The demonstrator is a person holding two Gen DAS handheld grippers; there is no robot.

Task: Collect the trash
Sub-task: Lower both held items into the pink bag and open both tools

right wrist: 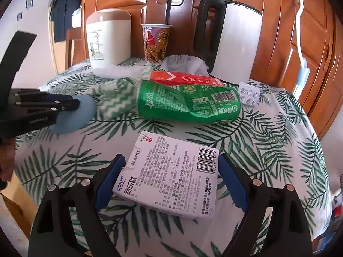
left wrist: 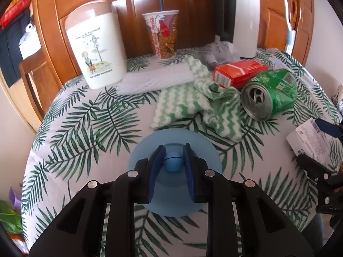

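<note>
Broadly, the round desk with the palm-leaf printed cloth (left wrist: 85, 128) carries everything, so start there: along its far edge stand a cream plastic bin with a tan swing lid (left wrist: 96, 47), a white electric kettle with a black handle (left wrist: 242, 19) and a printed paper cola cup with a straw (left wrist: 165, 34). That bin looks like the place for the trash, though its lid is on and I cannot tell how it opens.

Toward the middle lie a crumpled green-and-white zigzag cloth (left wrist: 193, 102), a dented green aluminium drink can on its side (right wrist: 188, 105) and, just behind and touching it, a flat red cardboard box (right wrist: 184, 78); a silver blister pack of pills (right wrist: 249, 95) sits near the right edge.

Near the front edge, the right gripper (right wrist: 171, 177) has its jaws spread on either side of a white printed cardboard medicine box (right wrist: 169, 173), both pads close against its sides but not visibly squeezing. My advice: close evenly on the box's short sides, gently, since thin card will buckle, then lift straight before carrying it across.

Smallest concern: the left gripper (left wrist: 173, 160) has its jaws pinching the round knob of a pale blue silicone lid (left wrist: 150, 145) lying flat near the front-left edge; keep it low and clear of the right arm's path
</note>
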